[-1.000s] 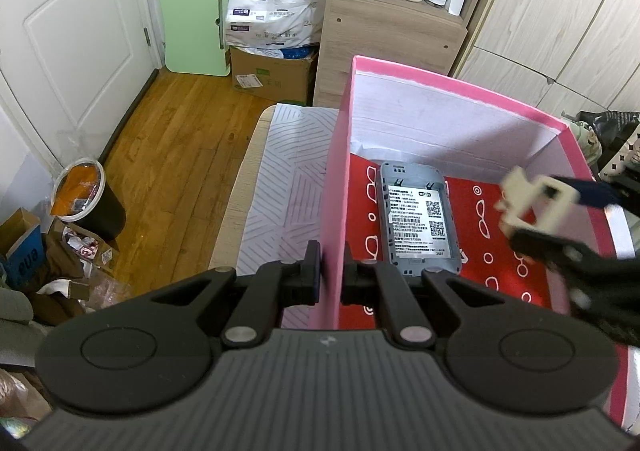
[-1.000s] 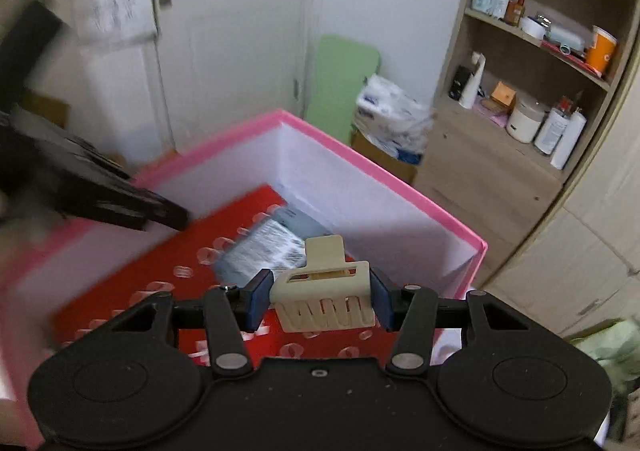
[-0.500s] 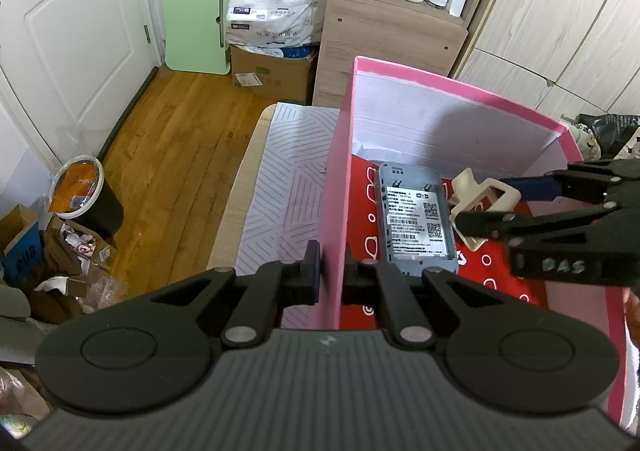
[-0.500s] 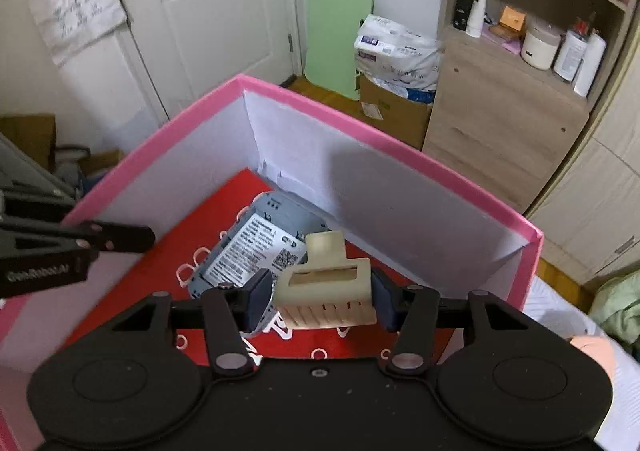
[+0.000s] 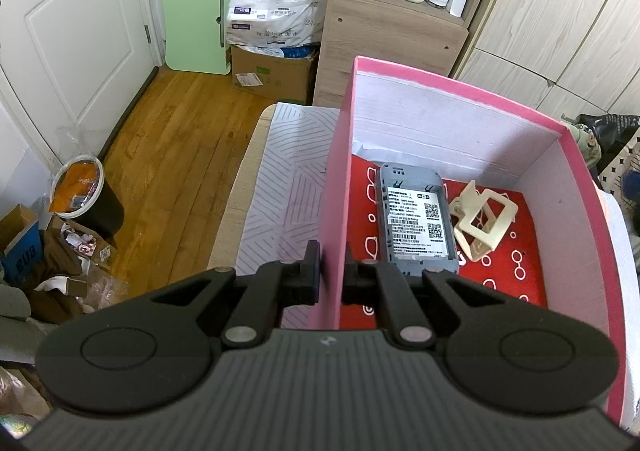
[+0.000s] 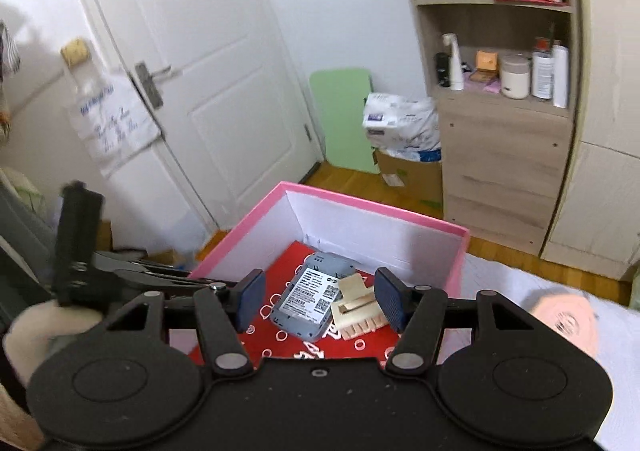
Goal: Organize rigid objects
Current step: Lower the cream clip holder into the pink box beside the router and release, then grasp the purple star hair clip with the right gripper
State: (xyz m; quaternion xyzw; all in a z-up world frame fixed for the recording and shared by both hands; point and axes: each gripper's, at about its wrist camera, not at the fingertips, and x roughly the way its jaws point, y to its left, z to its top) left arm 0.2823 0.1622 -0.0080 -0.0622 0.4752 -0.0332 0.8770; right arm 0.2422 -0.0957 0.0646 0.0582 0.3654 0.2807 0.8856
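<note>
A pink box (image 5: pixel 452 85) with a red patterned floor stands on a striped cloth. My left gripper (image 5: pixel 331 275) is shut on its left wall near the front corner. Inside lies a grey device with a white barcode label (image 5: pixel 416 223), face up. A cream hair claw clip (image 5: pixel 482 221) rests on its side just right of the device, touching it. In the right wrist view my right gripper (image 6: pixel 320 301) hovers above the box (image 6: pixel 376 203), its jaws opening with nothing between them. The clip (image 6: pixel 356 307) and the device (image 6: pixel 312 299) lie below it.
The striped cloth (image 5: pixel 280 191) runs left of the box to the surface's edge. Beyond are a wooden floor, a bin (image 5: pixel 84 199), a cardboard box (image 5: pixel 272 71), a green board (image 5: pixel 196 15) and a shelf cabinet (image 5: pixel 392 39). A pink round thing (image 6: pixel 564 319) lies right of the box.
The right gripper let go of the clip, which now lies in the box beside the grey device. It then rose and drew back, out of the left wrist view. The left gripper kept still.
</note>
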